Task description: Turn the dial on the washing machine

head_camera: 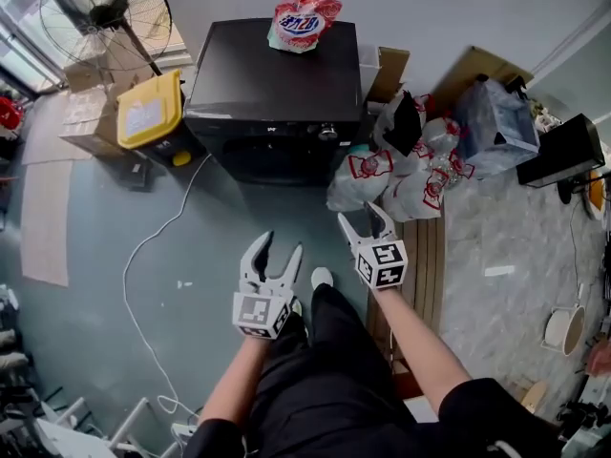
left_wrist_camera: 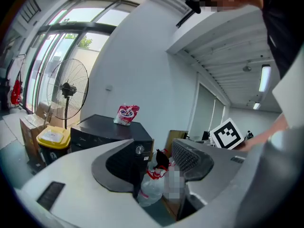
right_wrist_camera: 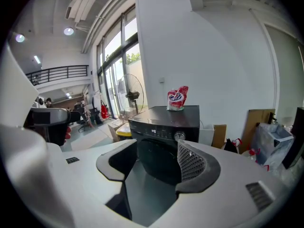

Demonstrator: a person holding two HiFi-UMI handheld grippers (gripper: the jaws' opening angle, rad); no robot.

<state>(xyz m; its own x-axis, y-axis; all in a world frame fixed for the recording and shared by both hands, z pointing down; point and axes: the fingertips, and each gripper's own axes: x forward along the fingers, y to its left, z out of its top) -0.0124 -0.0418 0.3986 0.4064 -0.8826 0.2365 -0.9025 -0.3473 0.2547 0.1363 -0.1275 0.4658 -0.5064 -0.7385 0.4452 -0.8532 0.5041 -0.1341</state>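
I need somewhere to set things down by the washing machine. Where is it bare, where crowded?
The top of the washing machine is bare in front of the red-and-white pouch. The floor before its door is open, crossed only by a white cable. Crowded, in the head view: a yellow bin close at its left, plastic bags piled against its right side.

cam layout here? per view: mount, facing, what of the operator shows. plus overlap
Head view: on the person's head, steeply down at floor and washing machine; shows forearms, legs, left tool, right tool.
Left gripper view: on the left tool, along its open jaws toward the machine's corner; right tool's marker cube at right.
Right gripper view: on the right tool, along its open jaws at the machine's front and dial.
Shared: all three show the machine with the detergent bag on top.
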